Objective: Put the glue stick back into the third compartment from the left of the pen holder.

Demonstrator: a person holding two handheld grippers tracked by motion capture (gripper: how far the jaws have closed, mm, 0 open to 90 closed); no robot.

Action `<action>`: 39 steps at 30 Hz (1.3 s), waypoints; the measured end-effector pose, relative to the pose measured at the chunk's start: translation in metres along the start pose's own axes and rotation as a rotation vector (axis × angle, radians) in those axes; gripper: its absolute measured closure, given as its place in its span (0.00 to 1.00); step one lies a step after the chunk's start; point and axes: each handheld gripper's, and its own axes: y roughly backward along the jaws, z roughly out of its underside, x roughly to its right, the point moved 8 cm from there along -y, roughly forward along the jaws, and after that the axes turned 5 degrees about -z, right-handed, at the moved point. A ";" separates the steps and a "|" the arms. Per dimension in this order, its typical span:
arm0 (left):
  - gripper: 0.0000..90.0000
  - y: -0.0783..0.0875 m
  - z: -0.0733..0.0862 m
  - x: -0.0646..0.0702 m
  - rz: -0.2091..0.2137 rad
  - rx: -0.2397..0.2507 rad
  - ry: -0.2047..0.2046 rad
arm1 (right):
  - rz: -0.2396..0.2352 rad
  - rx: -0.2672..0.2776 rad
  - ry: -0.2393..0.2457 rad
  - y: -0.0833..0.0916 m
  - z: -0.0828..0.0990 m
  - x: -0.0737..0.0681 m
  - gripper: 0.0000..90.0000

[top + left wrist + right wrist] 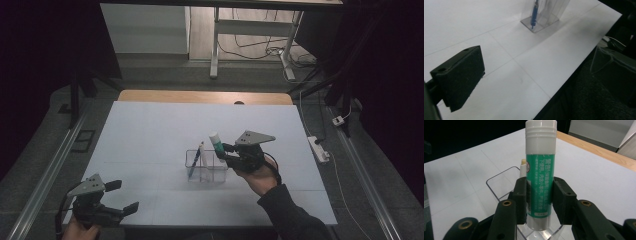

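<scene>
Overhead, the right gripper [226, 152] holds a glue stick [217, 142] above a clear plastic holder [206, 167]; the left gripper [121, 197] hangs open at the table's [150, 130] near edge.
Left gripper view: a blue pen [534, 13] stands in the holder. Right gripper view: both pads clamp the upright green-and-white glue stick [539, 175].

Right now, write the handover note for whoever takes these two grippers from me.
Right gripper: shut on the glue stick, held upright, white cap up, over the clear organiser at mid-table.
Left gripper: open, holding nothing, low at the near left corner of the white table.
Done: blue pen already stands in the organiser's left compartment.
Left: lower the glue stick into a free compartment, likely the right one, open the fingers, draw back.
</scene>
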 end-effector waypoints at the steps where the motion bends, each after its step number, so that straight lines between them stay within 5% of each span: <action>1: 0.00 0.001 0.001 -0.001 -0.013 -0.003 -0.005 | 0.000 0.001 -0.001 -0.001 0.000 0.000 0.73; 9: 0.00 0.000 0.006 -0.006 -0.063 -0.041 -0.014 | 0.013 -0.009 -0.020 -0.011 0.010 0.003 0.73; 39: 0.00 -0.003 0.008 -0.005 -0.067 -0.072 -0.029 | 0.030 -0.137 -0.035 -0.029 0.044 0.006 0.71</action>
